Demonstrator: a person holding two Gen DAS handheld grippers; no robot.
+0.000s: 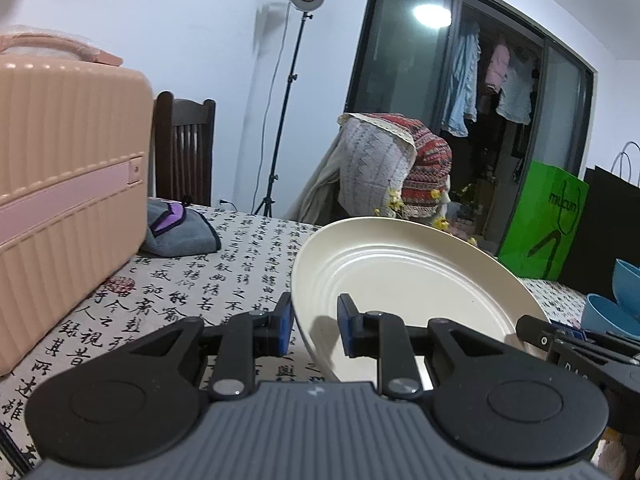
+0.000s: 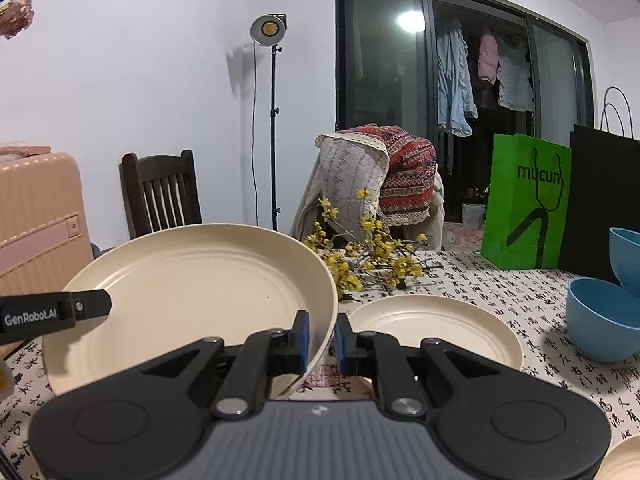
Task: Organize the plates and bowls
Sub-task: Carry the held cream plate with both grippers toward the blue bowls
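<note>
Plate [image 2: 192, 280] rim clamped by left gripper [image 1: 312, 326] and right gripper [image 2: 322, 338].

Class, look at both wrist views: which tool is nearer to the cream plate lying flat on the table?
Right. The right tool hangs just beside the flat plate; the left tool grips the raised plate's far edge.

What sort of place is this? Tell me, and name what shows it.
Probably a lived-in home, likely a dining area: a cloth-covered table with a wooden chair, laundry hanging behind glass doors, and a suitcase on the table. The lamp on a stand suggests it is set up for filming.
</note>
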